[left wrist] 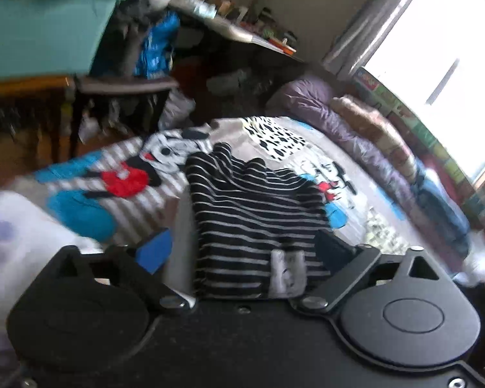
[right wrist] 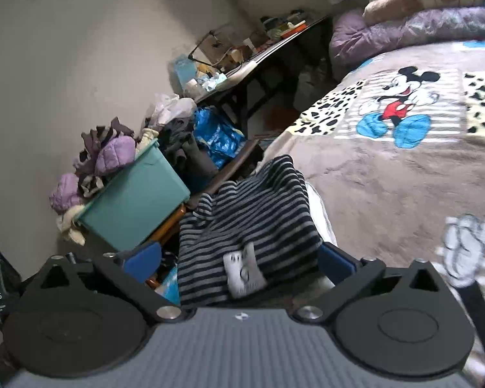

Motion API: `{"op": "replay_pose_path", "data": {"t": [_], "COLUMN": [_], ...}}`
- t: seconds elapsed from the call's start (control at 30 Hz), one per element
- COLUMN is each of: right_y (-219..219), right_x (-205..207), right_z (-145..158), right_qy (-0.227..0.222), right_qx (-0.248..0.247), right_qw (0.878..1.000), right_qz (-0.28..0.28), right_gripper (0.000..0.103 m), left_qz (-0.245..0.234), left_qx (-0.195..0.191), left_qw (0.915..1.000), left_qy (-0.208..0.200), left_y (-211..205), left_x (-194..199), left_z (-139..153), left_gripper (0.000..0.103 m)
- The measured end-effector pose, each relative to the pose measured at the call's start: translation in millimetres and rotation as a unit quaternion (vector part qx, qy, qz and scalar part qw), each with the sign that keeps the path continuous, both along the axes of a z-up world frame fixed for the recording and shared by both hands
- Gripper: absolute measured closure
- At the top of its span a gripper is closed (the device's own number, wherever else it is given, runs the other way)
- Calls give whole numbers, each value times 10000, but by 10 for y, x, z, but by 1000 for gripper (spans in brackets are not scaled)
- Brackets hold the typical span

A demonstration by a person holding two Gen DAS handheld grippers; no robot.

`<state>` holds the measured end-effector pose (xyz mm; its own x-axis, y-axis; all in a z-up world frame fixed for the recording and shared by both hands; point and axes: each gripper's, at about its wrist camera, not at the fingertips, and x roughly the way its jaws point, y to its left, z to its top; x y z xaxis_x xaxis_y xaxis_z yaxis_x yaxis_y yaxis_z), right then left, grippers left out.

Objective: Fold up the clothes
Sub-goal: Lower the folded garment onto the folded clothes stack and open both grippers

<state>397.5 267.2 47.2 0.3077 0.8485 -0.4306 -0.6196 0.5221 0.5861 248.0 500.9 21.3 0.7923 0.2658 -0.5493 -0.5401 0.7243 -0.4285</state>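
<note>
Both the left gripper and right gripper have their fingers spread wide around a bunched striped garment, whether gripping it I cannot tell, raised above the bed, likely for folding

Mickey Mouse bedspread is covering the bed; teal bin is overflowing beside blue plastic bag.

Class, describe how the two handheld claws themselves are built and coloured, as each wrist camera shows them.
Both are alike: the left claw and the right claw have matt black bodies with two round discs, angled black link arms on silver screws, and blue finger pads. The right one shows a grey ribbed plate at its base. No cables or sleeves show.
</note>
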Motion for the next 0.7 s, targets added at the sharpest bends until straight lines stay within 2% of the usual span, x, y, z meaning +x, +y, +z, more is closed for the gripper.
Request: {"op": "replay_pose_path", "data": {"t": [0.17,0.27,0.33,0.53,0.7], "right_y": [-175,-234,-241,-270,-285], "right_x": [-364,-544,-652,-959,-1145], "right_z": [215,314,389,610,717], "right_qy": [-362,-532,-712,-1326,-1574], "right_qx": [-339,-528,-812,-1471,-1700], "right_qw": [9987,9971,9940,9796,9719], "right_qz": [-83,-122,-156,-351,-421], "right_gripper": [0,0,0,0,0], "left_qz": [-21,23,127,198,219], "left_qx": [784,1361,1609,1650,1628], "left_qw": [9968,9904,9864,9847,9841], "left_qy": [168,237,306,518,682], "left_y": [-321,-546,-673,-843,-965], "left_x": [-303,-430,-499,-581,-638], "left_z": [194,318,379,426,453], "left_gripper": [0,0,0,0,0]}}
